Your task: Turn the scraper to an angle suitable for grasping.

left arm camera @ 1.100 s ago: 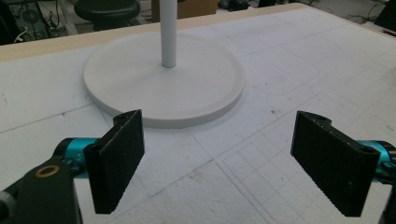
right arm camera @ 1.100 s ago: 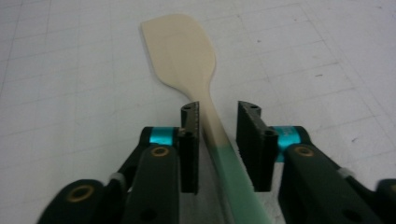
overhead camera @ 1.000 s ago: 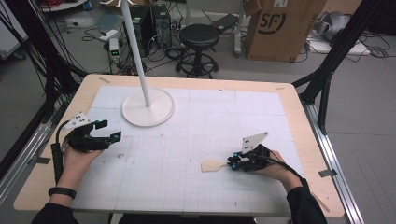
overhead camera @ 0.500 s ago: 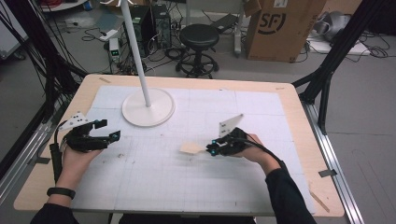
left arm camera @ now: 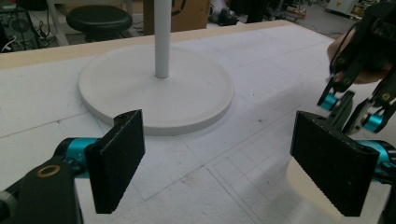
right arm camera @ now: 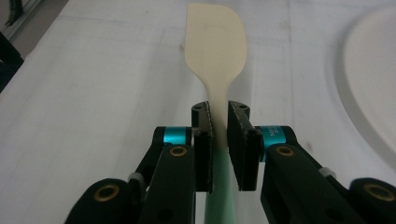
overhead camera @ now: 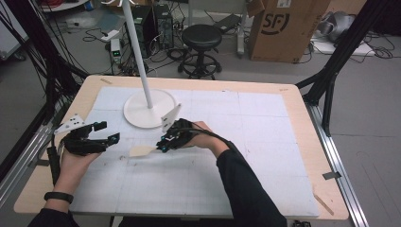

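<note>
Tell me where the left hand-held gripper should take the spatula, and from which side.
Probably the cream blade, the free end pointing at the left hand-held gripper, whose jaws stand open. The right hand-held gripper is shut on the neck, with the green handle behind its jaws. Come in level from the blade's tip side, pads on its flat faces.

sleeves: black, long
wristband (overhead camera: 58, 196): black, on left wrist
right gripper (right arm camera: 219, 122): black links, teal collars, brass screws
left gripper (left arm camera: 224, 172): black textured pads

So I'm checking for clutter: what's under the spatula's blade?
Bare white mat lies around and beyond the spatula, clamped in the right gripper. The patch directly beneath its blade is covered.
</note>
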